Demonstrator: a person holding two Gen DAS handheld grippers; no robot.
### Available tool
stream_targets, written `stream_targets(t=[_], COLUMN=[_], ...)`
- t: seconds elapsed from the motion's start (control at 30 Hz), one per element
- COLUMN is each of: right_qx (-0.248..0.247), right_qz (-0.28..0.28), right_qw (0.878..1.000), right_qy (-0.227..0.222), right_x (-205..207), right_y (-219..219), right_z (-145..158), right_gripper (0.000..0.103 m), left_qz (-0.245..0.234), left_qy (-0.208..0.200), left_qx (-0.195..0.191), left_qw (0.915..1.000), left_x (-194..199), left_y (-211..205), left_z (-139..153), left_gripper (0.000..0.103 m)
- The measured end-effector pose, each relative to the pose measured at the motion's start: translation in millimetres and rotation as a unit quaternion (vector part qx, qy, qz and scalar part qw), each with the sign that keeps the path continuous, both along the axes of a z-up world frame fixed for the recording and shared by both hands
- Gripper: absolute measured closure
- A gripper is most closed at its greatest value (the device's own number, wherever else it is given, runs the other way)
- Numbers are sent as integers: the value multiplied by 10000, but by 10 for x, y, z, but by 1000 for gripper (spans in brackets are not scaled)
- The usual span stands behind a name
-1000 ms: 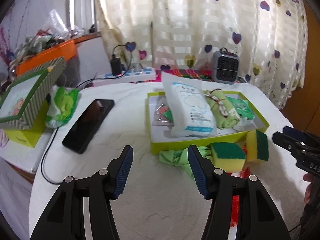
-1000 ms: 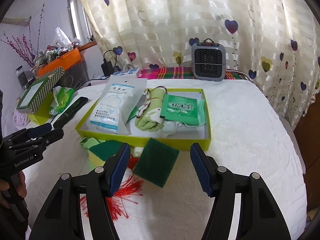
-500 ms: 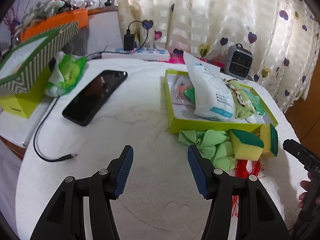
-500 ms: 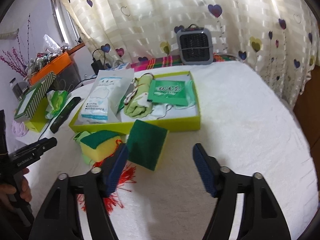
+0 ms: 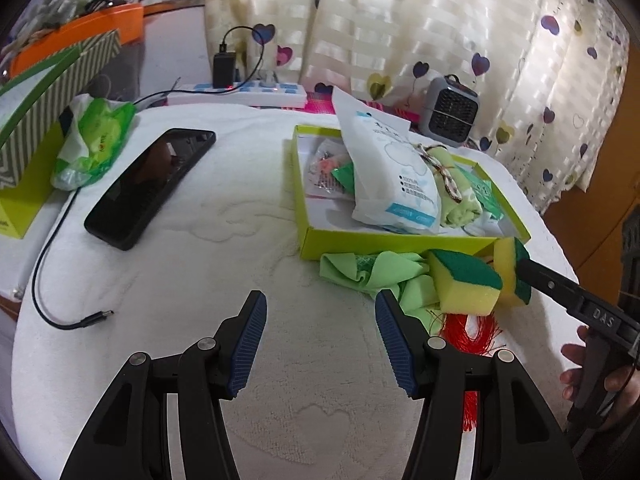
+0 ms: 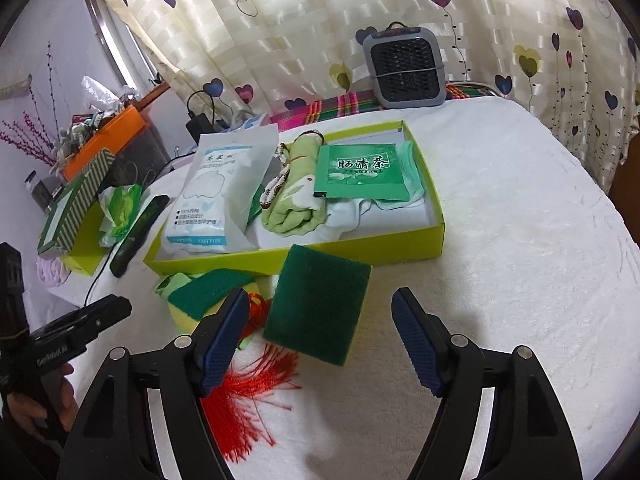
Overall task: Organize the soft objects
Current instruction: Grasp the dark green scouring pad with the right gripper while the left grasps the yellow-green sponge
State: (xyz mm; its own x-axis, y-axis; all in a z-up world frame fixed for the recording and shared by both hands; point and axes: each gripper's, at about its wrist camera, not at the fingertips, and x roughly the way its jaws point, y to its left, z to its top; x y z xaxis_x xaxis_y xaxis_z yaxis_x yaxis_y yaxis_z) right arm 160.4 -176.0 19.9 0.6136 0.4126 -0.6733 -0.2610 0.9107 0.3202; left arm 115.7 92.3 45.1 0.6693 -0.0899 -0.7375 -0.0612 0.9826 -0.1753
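A lime-green box (image 5: pixel 384 242) (image 6: pixel 434 216) on the white table holds a white cotton pack (image 5: pixel 394 176) (image 6: pixel 218 196), a rolled green towel (image 6: pixel 292 204) and a green tea packet (image 6: pixel 362 172). In front of it lie a light green cloth (image 5: pixel 380 276), two yellow-green sponges (image 5: pixel 466 286) (image 6: pixel 318 308) and a red tassel (image 6: pixel 248 388). My left gripper (image 5: pixel 320 344) is open and empty, just left of the cloth. My right gripper (image 6: pixel 318 344) is open, its jaws either side of the leaning sponge's near edge; it also shows in the left wrist view (image 5: pixel 560 288).
A black phone (image 5: pixel 150 186) and a black cable (image 5: pixel 60 280) lie at the left. A green tissue pack (image 5: pixel 94 142) and a striped box (image 5: pixel 44 92) stand beyond. A power strip (image 5: pixel 240 94) and a small grey heater (image 6: pixel 404 68) sit at the back by the curtain.
My left gripper has swung left and drawn back from the box, bringing the phone and cable into view. My right gripper has moved closer to the leaning sponge. Both stay open.
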Motion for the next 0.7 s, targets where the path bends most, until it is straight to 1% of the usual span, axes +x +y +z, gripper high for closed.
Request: stream_targets(t=[0.17,0.33,0.57,0.7], right_qx=[-85,-135,-155,-163], right_qz=[-22,-69,-82,-73], right_qw=[9999,9998,9994,9996], right_qy=[78,150,308,221], right_x=[77,122,158,128], right_y=[42,33,14,-11], right_z=[-45,-88,-136,-108], right_gripper=[29,29,29,31], left_qz=[-77,-371,-648,-740], left_qy=[-39,-63,-84,-77], left_qx=[-47,-236,-220,-160], left_qw=[10000,9990,9976,9971], left_x=[7,19,75,110], left_y=[-17,-98,-310,-415], left_z=[19,57,118,140], left_gripper=[47,47,47,46])
